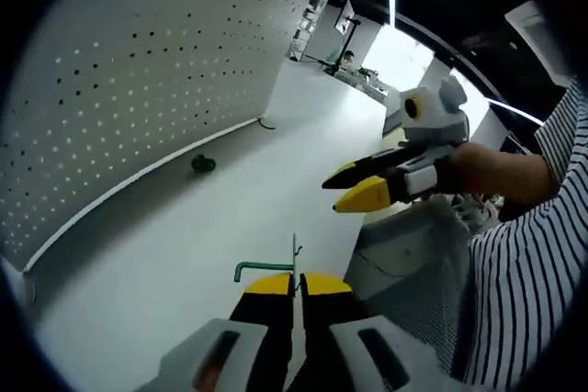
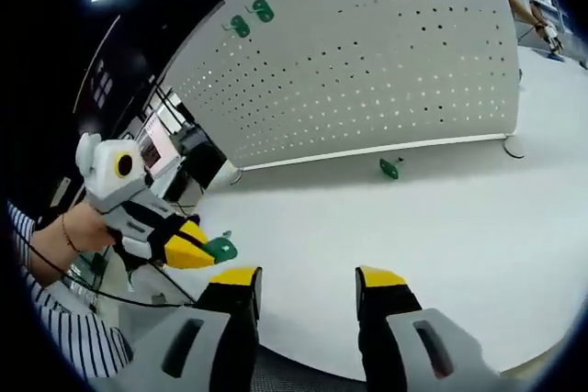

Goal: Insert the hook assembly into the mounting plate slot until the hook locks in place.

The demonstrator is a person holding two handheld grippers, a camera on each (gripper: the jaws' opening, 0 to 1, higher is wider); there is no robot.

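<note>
Two tongs up over the white bench (image 1: 184,254): left tongs (image 1: 296,284) pinching green hook (image 1: 266,269), light, stiff wire w/ plastic base, best held by base; right tongs (image 2: 303,274) spread, empty; pegboard (image 2: 367,61) ahead, spare hook (image 2: 390,168) on bench

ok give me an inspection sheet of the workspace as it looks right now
surface: white table, bare around the parts
job's things: green hook clamped in the left gripper, its bent end sticking out sideways; white pegboard upright at the table's far edge, two green pieces mounted near its top; one loose green piece on the table at the board's foot
clutter: nothing seen
grippers: left shut on the hook; right gripper open, holding nothing
cables: dark cable at the board's end
surroundings: person in striped sleeve; desks and equipment behind, blurred
</note>
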